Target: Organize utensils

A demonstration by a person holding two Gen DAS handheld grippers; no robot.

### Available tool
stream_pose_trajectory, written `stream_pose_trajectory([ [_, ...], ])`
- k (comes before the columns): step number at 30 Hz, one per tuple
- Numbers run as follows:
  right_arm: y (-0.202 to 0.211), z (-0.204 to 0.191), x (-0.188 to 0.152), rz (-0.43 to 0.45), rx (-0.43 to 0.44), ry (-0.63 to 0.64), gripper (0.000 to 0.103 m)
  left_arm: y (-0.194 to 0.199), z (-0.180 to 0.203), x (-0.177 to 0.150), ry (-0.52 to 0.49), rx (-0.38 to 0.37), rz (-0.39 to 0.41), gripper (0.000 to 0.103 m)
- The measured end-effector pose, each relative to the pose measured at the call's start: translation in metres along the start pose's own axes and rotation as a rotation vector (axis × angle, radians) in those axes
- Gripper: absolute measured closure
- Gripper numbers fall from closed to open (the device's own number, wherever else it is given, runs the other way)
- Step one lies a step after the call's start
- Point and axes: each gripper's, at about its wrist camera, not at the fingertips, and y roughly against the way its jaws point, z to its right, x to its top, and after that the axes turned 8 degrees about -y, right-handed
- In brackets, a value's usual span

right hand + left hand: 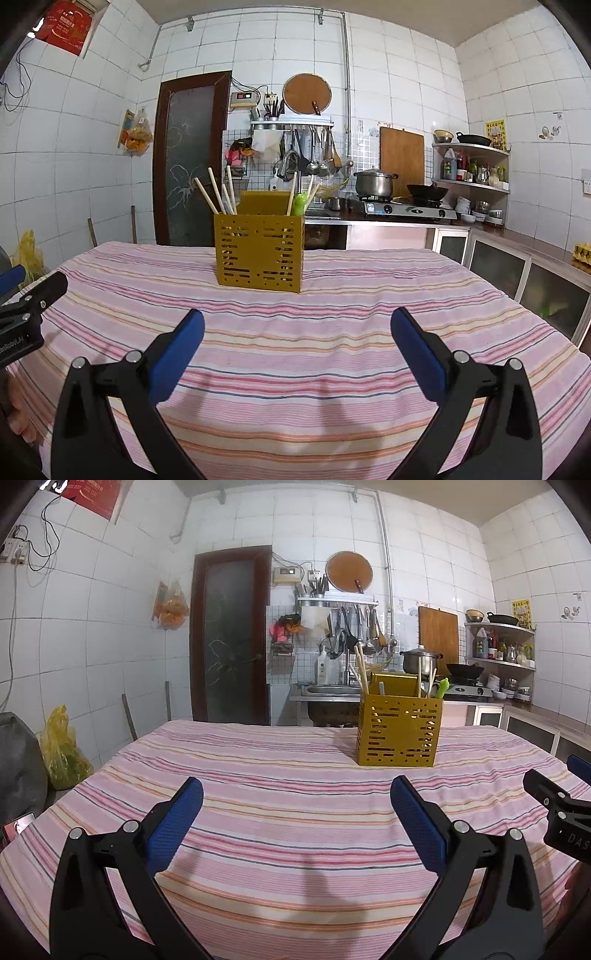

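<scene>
Left gripper (296, 794): blue-padded fingers spread wide apart, nothing between, hovering over striped tablecloth (280, 834). Black finger bases cut off at bottom edge of frame.

Right gripper (297, 325): same posture, pads far apart, empty, above the cloth. Also seen from left wrist cam at far right edge, only partly — one black finger tip and a scrap of blue pad; rest out of frame. Likewise left gripper pokes in at left edge of right wrist view, mostly cropped; white lettering on its body clipped, unreadable.

Yellow perforated utensil holder (399, 732) upright on cloth, toward table's far side, well apart from both grippers. From left cam sits right of centre; from right cam (260, 253) left of centre. Inside: wooden chopsticks (216, 195) leaning out at left compartment, more sticks at right compartment beside a green-handled utensil (298, 204). Lower ends hidden by holder walls; exact count unclear. Type of green item can't be told — only handle top shows. Grey handle tip just visible in left compartment, left cam; identity unclear.

Cloth wrinkled, no loose utensils seen lying on it. Table edges under cloth hidden.

Bkgd: sink counter partly blocked by holder, steel pot (373, 182) and wok on gas stove, hanging ladles, dark door. Yellow plastic bag (61, 753) at left on floor, contents indistinct.
</scene>
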Motion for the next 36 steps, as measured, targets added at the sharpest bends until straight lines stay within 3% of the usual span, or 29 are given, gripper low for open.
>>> stream_pose_trajectory([
  [36, 0.0002, 0.0043, 0.0033, 0.01, 0.001, -0.026, 0.005, 0.0001, 0.0023, 0.0039, -0.012, -0.012, 0.005, 0.005],
])
